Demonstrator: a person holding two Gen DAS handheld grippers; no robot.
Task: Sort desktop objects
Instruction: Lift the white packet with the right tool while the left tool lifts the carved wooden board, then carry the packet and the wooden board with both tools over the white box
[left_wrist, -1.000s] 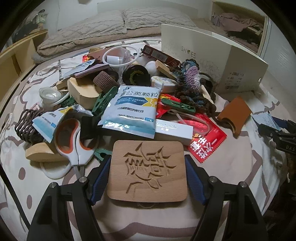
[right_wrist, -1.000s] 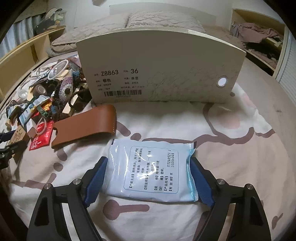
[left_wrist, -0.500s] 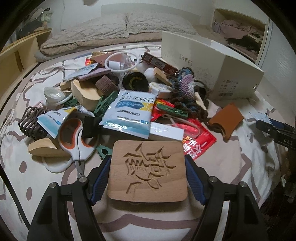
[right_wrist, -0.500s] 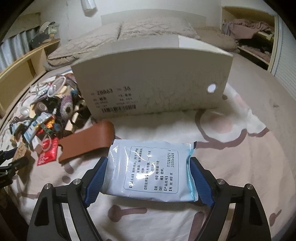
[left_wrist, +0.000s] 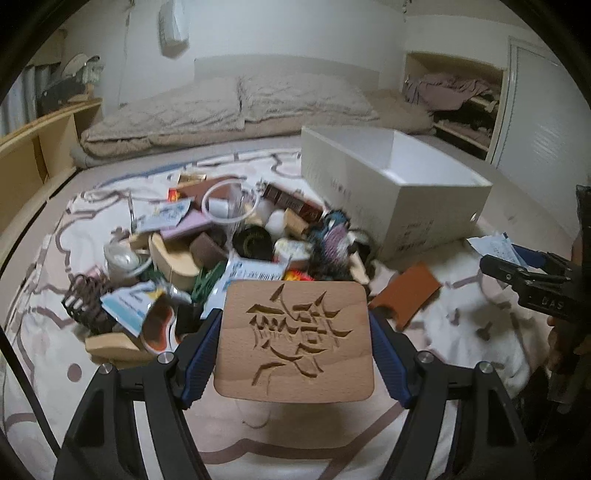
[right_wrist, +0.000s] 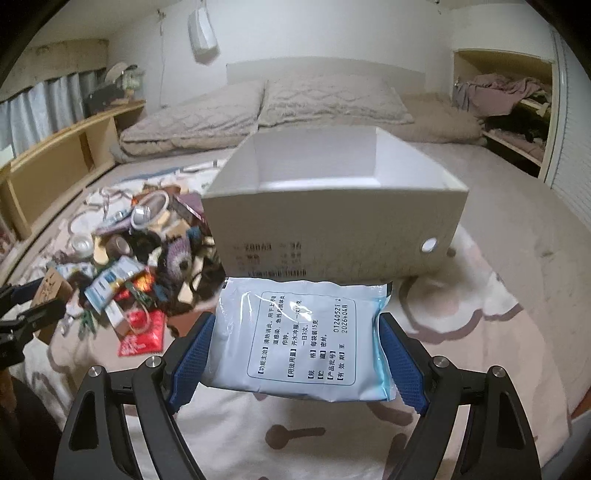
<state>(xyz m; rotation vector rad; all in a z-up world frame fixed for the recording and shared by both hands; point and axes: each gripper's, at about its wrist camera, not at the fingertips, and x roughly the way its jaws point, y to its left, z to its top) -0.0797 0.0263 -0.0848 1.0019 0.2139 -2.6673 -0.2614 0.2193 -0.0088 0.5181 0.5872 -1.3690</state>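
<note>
Fingers of the left gripper (left_wrist: 295, 345) are clamped on a wooden coaster (left_wrist: 294, 339) with carved characters, blue pads pressing its left and right edges, and it hangs clear above the patterned bedspread (left_wrist: 476, 332). In the left wrist view a heap of small objects (left_wrist: 221, 251) lies at about 11 o'clock from the coaster: white-and-orange scissors (left_wrist: 159, 325), a blue-and-white sachet (left_wrist: 251, 275) just behind the coaster's far edge, a green clothes peg (left_wrist: 205, 284), a dark wire clip (left_wrist: 86, 304), a roll of white tape (left_wrist: 118, 258), a crocheted piece (left_wrist: 334, 243) and a white ring (left_wrist: 229, 206). A brown leather sleeve (left_wrist: 406, 299) lies flat at 2 o'clock from the coaster. An open white shoebox (left_wrist: 391, 199) stands at 1 o'clock, beyond the heap, and its inside looks bare. At 3 o'clock, near the frame edge, the other gripper's black body shows.

Fingers of the right gripper (right_wrist: 297, 354) hold a pale blue medicine pouch (right_wrist: 303, 332) by its two side edges, printed text facing up, lifted off the bedspread (right_wrist: 480, 332). In the right wrist view the shoebox (right_wrist: 332, 229) sits directly at 12 o'clock from the pouch, label end toward the camera, a round hole near its right corner. The heap (right_wrist: 140, 251) spreads at 10 o'clock, with a red packet (right_wrist: 142, 338) at its near edge. Grey pillows (right_wrist: 325, 99) lie against the headboard at 12 o'clock beyond the box.
</note>
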